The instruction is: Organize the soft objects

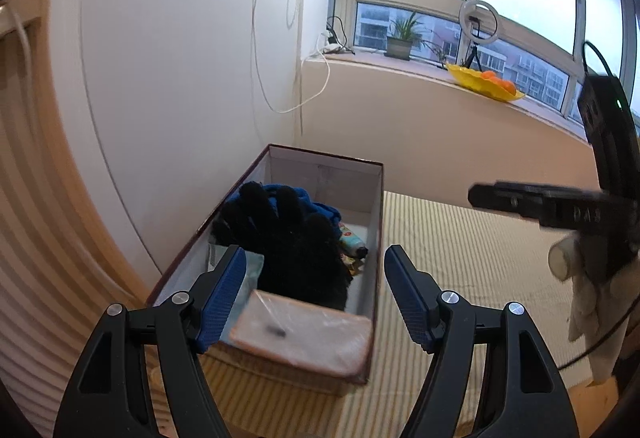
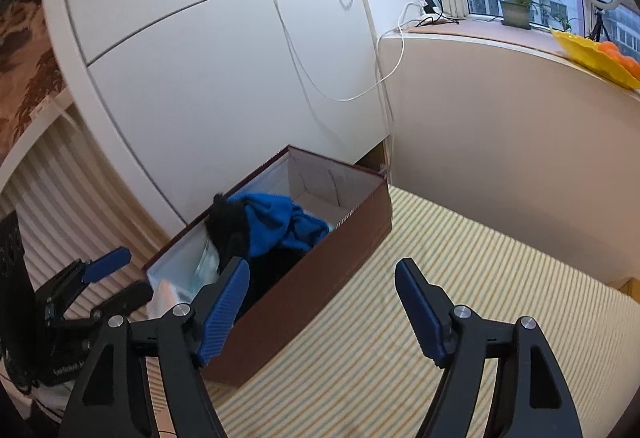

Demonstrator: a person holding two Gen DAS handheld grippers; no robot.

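A brown cardboard box [image 1: 376, 206] with a white inside stands on the striped mat against the white cabinet. In it lie a black fuzzy glove [image 1: 296, 242], a blue cloth [image 1: 316, 204], a pink wrapped pack [image 1: 304, 334], a clear teal pouch [image 1: 250, 270] and a small printed item [image 1: 352, 238]. My left gripper [image 1: 314, 292] is open and empty above the box's near end. My right gripper [image 2: 322, 304] is open and empty, beside the box [image 2: 304, 290], over the mat. The blue cloth [image 2: 276, 222] and the glove [image 2: 228, 222] show there too.
The striped mat [image 2: 460, 278] spreads to the right of the box. A white cabinet [image 1: 172, 78] stands behind it, with a hanging white cable [image 1: 256, 50]. The windowsill holds a potted plant [image 1: 402, 38], a ring light [image 1: 478, 18] and a yellow fruit dish [image 1: 486, 80].
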